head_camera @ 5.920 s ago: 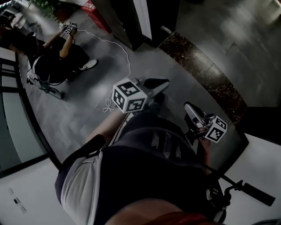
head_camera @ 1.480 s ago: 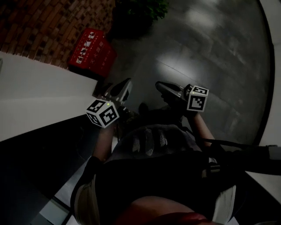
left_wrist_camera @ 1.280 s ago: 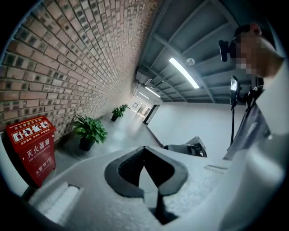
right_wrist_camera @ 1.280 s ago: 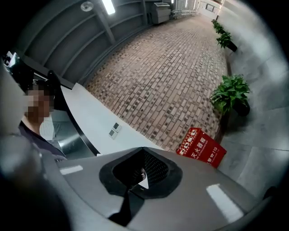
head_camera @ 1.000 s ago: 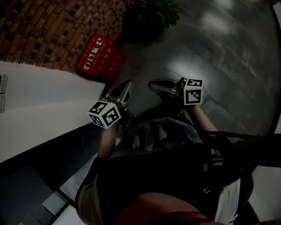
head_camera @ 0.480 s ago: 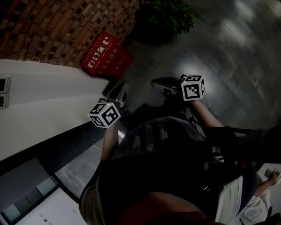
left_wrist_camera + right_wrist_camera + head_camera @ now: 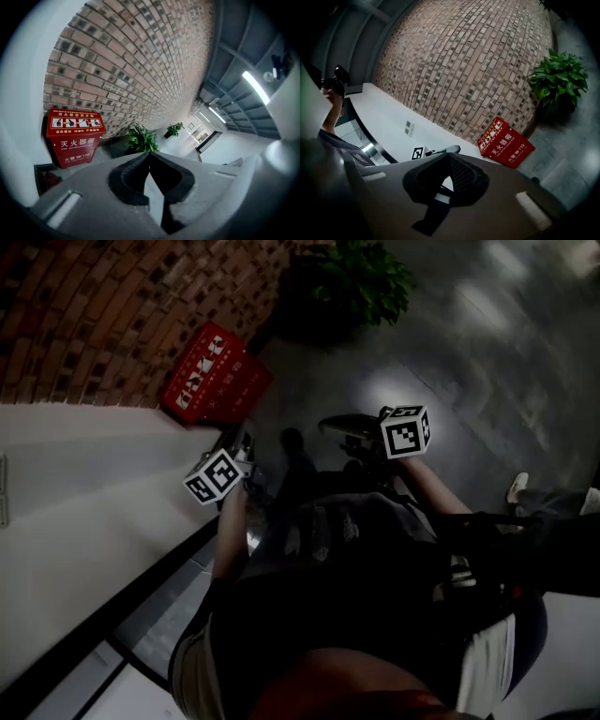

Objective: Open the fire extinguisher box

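Bldg lobby: brick wall [image 7: 112, 315], tile floor [image 7: 487, 381], plant [image 7: 361, 282].
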`<action>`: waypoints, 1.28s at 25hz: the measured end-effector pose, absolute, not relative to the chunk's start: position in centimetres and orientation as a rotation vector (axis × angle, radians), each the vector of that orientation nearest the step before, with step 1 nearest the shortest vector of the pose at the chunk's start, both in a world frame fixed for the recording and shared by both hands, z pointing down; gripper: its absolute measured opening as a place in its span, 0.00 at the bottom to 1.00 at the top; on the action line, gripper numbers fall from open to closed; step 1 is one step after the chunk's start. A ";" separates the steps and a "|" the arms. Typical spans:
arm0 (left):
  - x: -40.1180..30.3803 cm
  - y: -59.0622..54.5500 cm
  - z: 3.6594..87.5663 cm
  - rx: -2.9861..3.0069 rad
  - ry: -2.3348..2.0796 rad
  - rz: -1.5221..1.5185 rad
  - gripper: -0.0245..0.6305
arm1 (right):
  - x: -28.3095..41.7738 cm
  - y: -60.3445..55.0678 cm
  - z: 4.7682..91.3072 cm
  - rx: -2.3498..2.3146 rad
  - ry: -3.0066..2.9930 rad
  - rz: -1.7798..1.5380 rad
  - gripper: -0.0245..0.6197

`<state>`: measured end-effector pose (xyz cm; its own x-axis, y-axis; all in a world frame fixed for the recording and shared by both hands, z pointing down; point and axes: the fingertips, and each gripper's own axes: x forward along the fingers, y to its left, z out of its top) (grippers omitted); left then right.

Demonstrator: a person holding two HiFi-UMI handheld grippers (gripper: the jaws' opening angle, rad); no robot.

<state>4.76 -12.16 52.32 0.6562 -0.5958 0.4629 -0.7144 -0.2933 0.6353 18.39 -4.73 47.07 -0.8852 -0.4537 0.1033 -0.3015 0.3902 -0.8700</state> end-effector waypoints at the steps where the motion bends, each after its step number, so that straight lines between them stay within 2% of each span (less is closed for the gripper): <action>1: 4.1 -13.0 52.9 1.975 -1.022 0.170 0.04 | 18.2 -5.6 47.3 -0.691 2.467 -1.535 0.04; 5: 3.0 -18.0 52.8 2.009 -0.972 0.186 0.04 | 17.1 -10.4 47.7 -0.742 2.363 -1.596 0.04; 13: -2.2 -26.9 53.6 1.977 -0.984 0.185 0.04 | 10.1 -19.1 47.3 -0.639 2.458 -1.669 0.04; 19: -2.1 -29.8 55.1 1.946 -1.007 0.210 0.04 | 12.2 -22.8 47.7 -0.685 2.407 -1.716 0.04; 24: -2.8 -32.3 56.2 1.818 -1.116 0.089 0.04 | 12.6 -27.0 48.1 -0.514 2.497 -1.725 0.04; 29: -2.7 -32.9 62.7 1.439 -1.091 -0.166 0.04 | 13.4 -29.7 47.8 -0.407 2.631 -1.710 0.04; 32: -4.3 -32.5 67.9 1.251 -1.154 -0.181 0.10 | 12.3 -30.8 47.4 -0.364 2.732 -1.658 0.04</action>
